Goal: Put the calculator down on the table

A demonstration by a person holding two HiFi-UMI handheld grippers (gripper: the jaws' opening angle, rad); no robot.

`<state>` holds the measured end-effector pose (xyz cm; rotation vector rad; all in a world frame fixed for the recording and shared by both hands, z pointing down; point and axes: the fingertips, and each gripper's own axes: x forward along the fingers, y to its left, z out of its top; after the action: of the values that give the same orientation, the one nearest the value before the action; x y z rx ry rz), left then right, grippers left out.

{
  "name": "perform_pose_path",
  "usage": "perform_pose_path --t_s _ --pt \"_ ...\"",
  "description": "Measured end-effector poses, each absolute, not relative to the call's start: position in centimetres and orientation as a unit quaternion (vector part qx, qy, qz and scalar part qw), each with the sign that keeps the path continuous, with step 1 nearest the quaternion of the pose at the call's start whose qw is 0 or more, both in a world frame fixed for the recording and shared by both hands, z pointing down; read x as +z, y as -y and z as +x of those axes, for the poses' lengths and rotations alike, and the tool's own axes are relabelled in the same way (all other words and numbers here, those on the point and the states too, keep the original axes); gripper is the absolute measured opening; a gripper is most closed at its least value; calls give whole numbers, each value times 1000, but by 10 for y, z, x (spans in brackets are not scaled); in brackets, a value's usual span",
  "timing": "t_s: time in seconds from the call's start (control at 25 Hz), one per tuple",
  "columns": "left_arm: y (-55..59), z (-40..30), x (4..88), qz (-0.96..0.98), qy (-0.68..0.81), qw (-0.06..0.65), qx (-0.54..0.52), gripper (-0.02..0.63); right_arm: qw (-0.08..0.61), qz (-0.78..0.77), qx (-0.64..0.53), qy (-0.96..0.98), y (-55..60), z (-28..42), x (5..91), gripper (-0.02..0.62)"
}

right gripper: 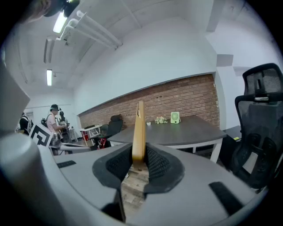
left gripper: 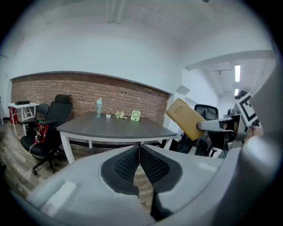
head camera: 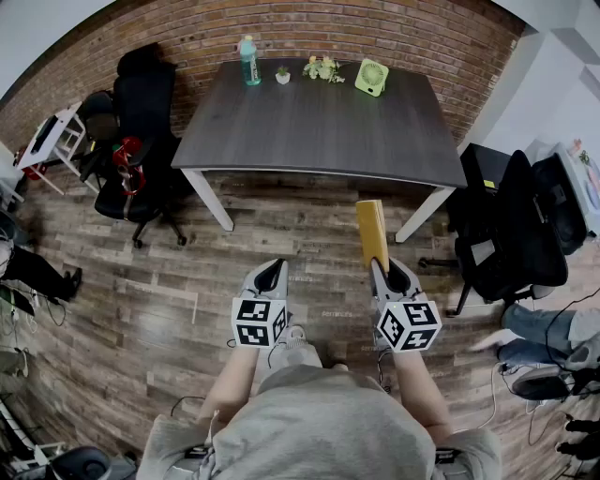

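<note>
We are in a room with a brick wall (head camera: 375,23) and a wooden floor (head camera: 187,309), and a dark table (head camera: 309,131) stands in front of us.

Closest to us are the two grippers, side by side above the floor. The left gripper (head camera: 272,278) has its jaws pressed together with nothing in them. The right gripper (head camera: 391,270) has its jaws squeezed on the bottom end of the calculator (head camera: 372,232), a thin yellow slab.

The calculator is up in the air, not on the table yet. It sticks out from the jaws, away from us and a bit upward, so its long side points at the table. It stands on its thin edge, with its flat faces turned left and right. In the head view its far end comes close to the table's near edge, but we think it hangs over the floor, not over the table.

The table lies straight ahead of the right jaws, so the right hand is the one for the job. The left hand is just beside it and has no part in the hold. We think the right hand must go forward over the table top, then roll so a flat face looks down.

Farther off, along the table's back edge, stand a bottle (head camera: 248,61), little plants (head camera: 323,67) and a small green fan (head camera: 371,77).
</note>
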<state>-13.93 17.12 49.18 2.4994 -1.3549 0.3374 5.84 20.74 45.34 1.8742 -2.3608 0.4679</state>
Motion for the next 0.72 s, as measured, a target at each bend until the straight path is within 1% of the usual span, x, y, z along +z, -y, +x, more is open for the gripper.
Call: perform_pose_path --t_s 0.36,0.72 --pt "-283 -108 498 859 479 144 108 21 28 600 147 786 -318 74 456 83" --pt "-324 -98 494 849 500 140 98 21 23 582 140 801 -357 83 453 83"
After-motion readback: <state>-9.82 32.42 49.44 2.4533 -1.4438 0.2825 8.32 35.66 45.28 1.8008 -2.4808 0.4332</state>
